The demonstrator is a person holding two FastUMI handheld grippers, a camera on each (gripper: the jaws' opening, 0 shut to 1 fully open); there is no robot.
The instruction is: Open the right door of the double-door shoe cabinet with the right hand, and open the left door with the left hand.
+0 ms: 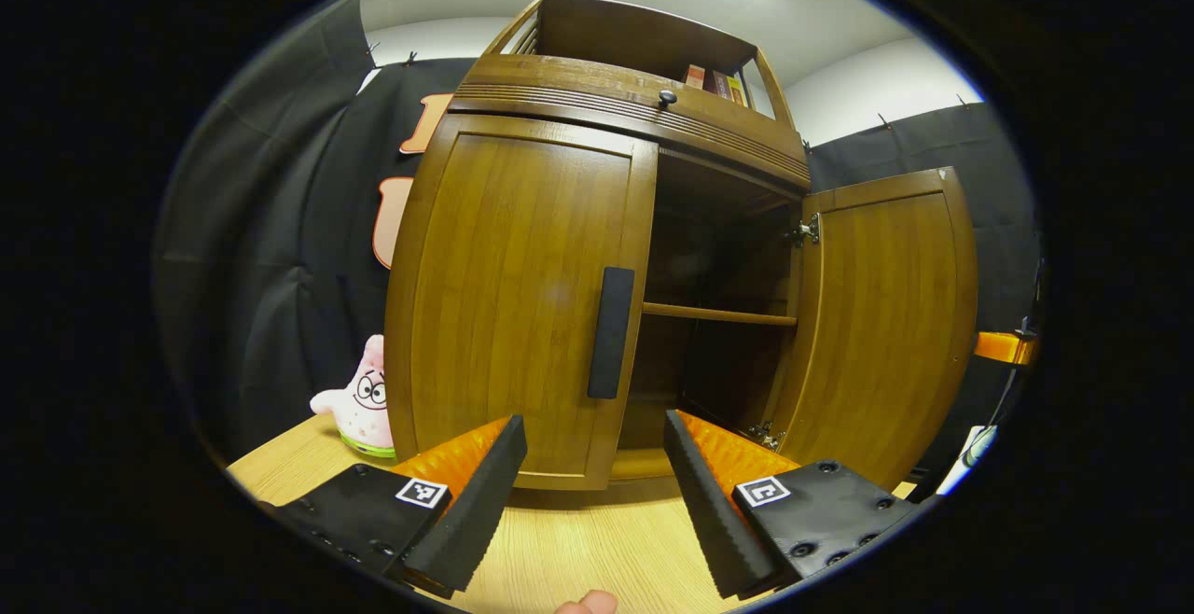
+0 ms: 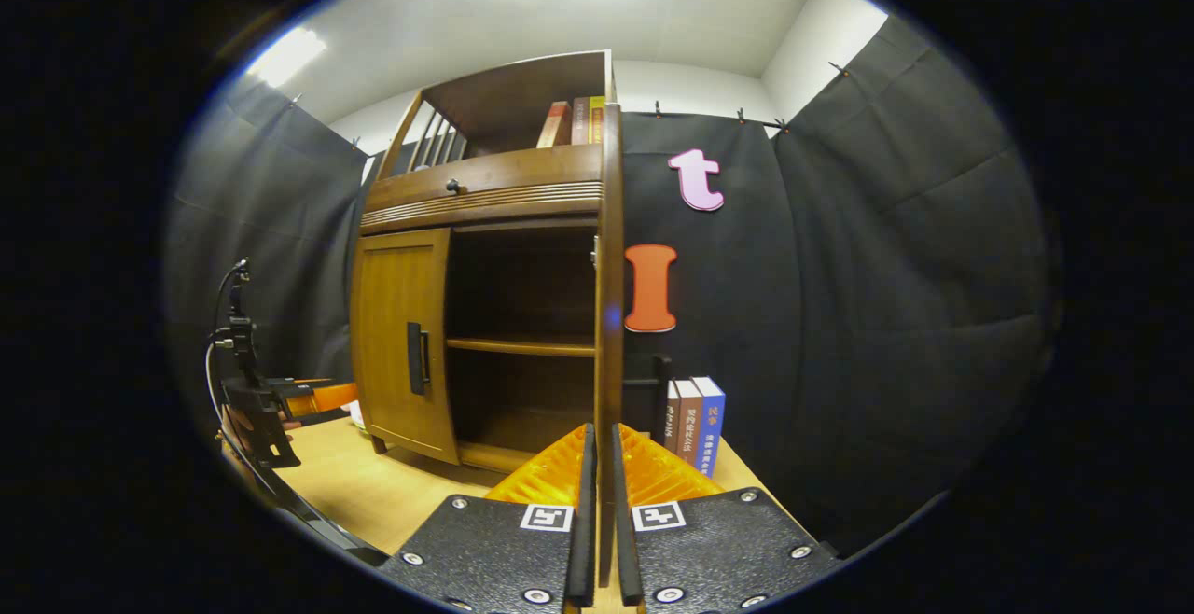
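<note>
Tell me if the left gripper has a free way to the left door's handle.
Probably yes. The left gripper is open and faces the handle on the shut left door, with nothing between them.

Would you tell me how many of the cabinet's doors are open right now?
1: the right door is swung open; the left door is shut, ahead of the left gripper.

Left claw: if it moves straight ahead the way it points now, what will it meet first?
Most likely the left door, near its handle. The left claw is open and aimed about at that door's free edge, so it could slip past into the cabinet's open half; depth is unclear.
</note>
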